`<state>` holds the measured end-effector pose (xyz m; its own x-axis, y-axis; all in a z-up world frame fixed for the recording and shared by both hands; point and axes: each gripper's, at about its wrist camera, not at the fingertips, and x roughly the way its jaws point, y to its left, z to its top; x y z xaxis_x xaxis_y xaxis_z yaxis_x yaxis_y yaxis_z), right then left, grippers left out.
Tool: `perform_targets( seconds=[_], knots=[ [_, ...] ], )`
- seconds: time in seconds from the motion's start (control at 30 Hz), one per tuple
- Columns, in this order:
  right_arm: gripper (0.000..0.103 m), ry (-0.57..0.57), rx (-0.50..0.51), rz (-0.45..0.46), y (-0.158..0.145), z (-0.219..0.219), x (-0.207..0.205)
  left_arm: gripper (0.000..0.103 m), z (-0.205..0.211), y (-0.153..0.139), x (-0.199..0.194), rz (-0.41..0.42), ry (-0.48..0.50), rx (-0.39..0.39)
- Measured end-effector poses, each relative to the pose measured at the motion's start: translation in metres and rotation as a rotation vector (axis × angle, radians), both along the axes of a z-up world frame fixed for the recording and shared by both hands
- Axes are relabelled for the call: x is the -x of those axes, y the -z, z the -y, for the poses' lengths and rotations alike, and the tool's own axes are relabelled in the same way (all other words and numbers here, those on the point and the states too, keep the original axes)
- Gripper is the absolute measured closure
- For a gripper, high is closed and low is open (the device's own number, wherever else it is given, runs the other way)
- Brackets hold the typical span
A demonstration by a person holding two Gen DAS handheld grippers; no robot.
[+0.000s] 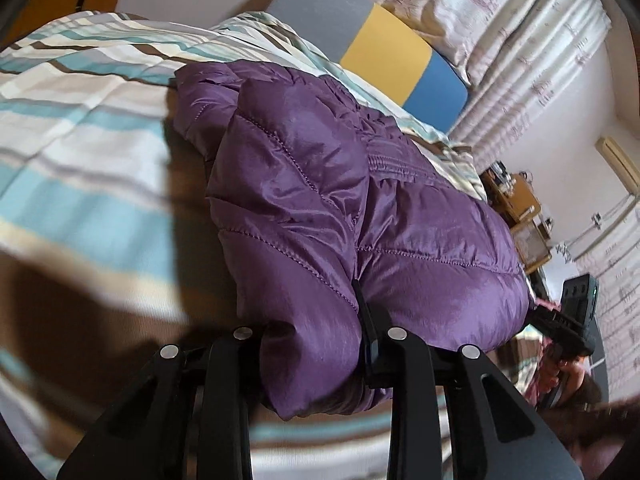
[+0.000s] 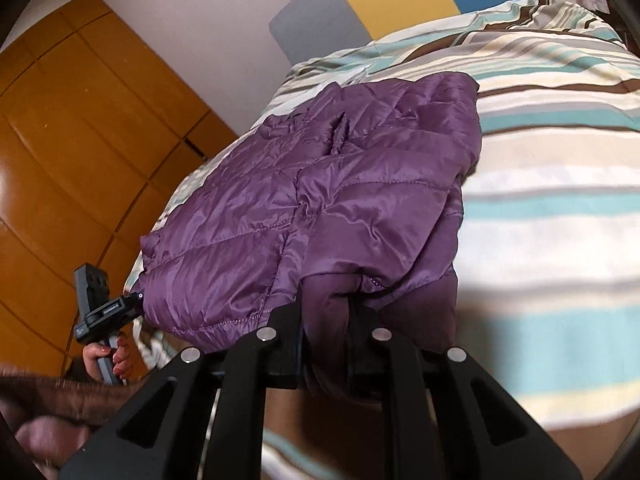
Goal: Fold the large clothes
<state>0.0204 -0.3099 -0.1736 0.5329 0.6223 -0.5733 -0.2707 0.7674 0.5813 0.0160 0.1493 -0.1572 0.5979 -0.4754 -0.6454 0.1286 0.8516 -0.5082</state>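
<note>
A purple quilted puffer jacket (image 1: 320,200) lies partly folded on a striped bed cover (image 1: 80,128); it also shows in the right wrist view (image 2: 312,208). My left gripper (image 1: 316,336) is shut on the jacket's near edge, with puffy fabric bulging between its fingers. My right gripper (image 2: 326,320) is shut on the jacket's near hem at the other corner. Each gripper also shows in the other's view: the right one (image 1: 568,320) at the jacket's far corner, the left one (image 2: 108,312) likewise. Fabric hides the fingertips.
The bed has a grey, yellow and blue headboard (image 1: 384,52). Patterned curtains (image 1: 520,40) hang behind it. A wooden wardrobe (image 2: 80,160) stands along one side. Wooden furniture (image 1: 516,208) with small items stands by the far wall. The striped bed cover (image 2: 540,200) spreads around the jacket.
</note>
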Motion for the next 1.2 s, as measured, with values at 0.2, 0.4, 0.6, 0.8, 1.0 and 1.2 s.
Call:
perform_targets(
  seconds=[0.2,0.4,0.6,0.8,1.0,1.2],
  knots=[
    [0.087,-0.043,0.041,0.006,-0.005,-0.002,0.014,0.068,-0.004,-0.001,0.031,0.006,0.025,-0.001],
    [0.046,0.058,0.018,0.047,-0.009,0.011,-0.001,0.017,-0.019,-0.021,0.032,0.098,-0.051,-0.003],
    [0.034,0.124,0.043,0.048,-0.008,0.007,-0.038,0.013,-0.020,-0.012,-0.009,0.052,-0.102,-0.009],
    [0.085,0.069,0.068,0.084,-0.017,-0.004,-0.038,0.079,-0.009,-0.013,-0.006,0.057,-0.077,-0.016],
    [0.091,0.044,0.058,0.227,-0.061,-0.001,-0.029,0.091,-0.014,-0.057,0.019,0.205,-0.104,0.001],
    [0.092,0.072,0.026,0.344,-0.099,-0.001,-0.047,0.091,-0.006,-0.107,0.012,0.376,-0.153,-0.003]
  ],
)
